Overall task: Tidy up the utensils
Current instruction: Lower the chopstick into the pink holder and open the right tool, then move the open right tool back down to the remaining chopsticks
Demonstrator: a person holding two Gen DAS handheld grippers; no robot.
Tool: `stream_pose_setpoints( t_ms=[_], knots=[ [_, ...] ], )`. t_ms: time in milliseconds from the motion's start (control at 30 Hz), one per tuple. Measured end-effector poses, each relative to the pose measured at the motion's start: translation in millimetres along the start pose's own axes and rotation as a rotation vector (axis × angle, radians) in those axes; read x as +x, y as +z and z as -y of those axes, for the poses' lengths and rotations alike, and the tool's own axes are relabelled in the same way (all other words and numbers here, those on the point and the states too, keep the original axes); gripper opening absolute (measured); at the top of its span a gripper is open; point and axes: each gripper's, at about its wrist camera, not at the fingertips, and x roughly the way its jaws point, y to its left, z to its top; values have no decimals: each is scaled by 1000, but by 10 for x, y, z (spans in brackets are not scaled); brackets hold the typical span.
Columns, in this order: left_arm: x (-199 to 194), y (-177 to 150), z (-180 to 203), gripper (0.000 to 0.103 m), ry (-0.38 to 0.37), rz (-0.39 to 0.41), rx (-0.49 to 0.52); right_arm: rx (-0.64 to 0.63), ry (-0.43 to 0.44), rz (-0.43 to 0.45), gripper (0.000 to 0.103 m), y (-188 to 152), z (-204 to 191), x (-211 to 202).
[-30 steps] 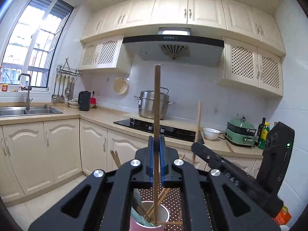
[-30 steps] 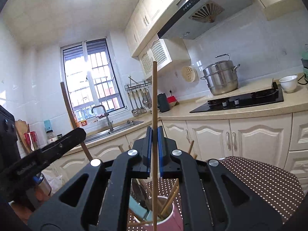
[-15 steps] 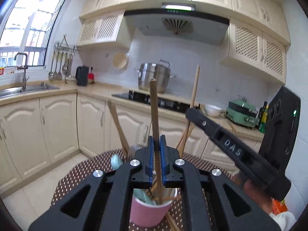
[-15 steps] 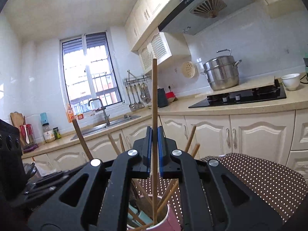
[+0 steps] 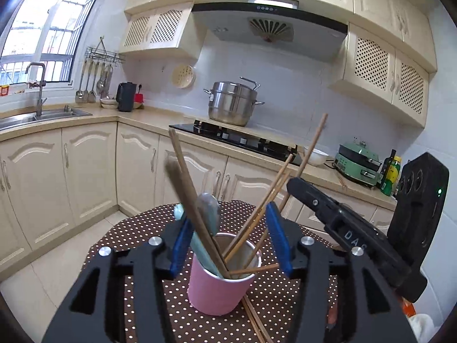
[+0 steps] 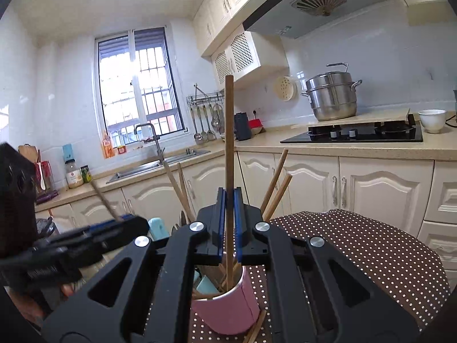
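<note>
A pink cup [image 5: 217, 288] stands on the brown dotted tablecloth [image 5: 137, 228] and holds several wooden chopsticks and pale blue spoons [image 5: 210, 211]. My left gripper [image 5: 230, 243] hangs just above the cup's rim, its jaws opening. A blurred chopstick [image 5: 185, 194] leans free between them, its lower end in the cup, with no pad pressing on it. My right gripper [image 6: 229, 223] is shut on an upright chopstick [image 6: 229, 143] whose lower end dips into the pink cup [image 6: 228, 305]. In the left wrist view the right gripper [image 5: 294, 185] comes in from the right.
Loose chopsticks [image 5: 257, 323] lie on the cloth beside the cup. Cream cabinets and a counter ring the room, with a steel pot [image 5: 232, 104] on the hob, a sink [image 5: 42, 114] at the left and a green appliance [image 5: 358, 163] at the right.
The left gripper has opened and let go of its chopstick, which has tipped over into the cup. Both grippers have sunk toward the cup, the right one still gripping its chopstick.
</note>
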Motion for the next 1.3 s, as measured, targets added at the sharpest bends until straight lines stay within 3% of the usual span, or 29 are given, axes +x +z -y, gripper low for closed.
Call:
stream_pose_setpoints(
  t_ms=[433,567,667,800,1067,1233,1267,1300],
  knots=[
    [-256,49,-114,59,92,-2,-36,-31,-17,-84,8,-9,-48,-8],
    [-316,75,-122,59,101,-2,-35,-24,-49,-76,24,30,-53,-43],
    [-373,89,-125,62,111,4,-32,-27,-73,-74,27,51,-68,-72],
    [-405,103,-126,62,109,3,-32,-55,-140,-40,47,75,-106,-129],
    [-507,97,-89,62,116,0,-18,-109,-257,-6,66,70,-176,-187],
    [-550,102,-67,62,114,-3,-12,-112,-238,-26,66,65,-198,-176],
    [-560,105,-64,62,114,-3,-11,-102,-214,-35,56,67,-190,-177],
    [-566,104,-54,62,115,-3,-11,-69,-180,-59,24,76,-152,-157]
  ],
)
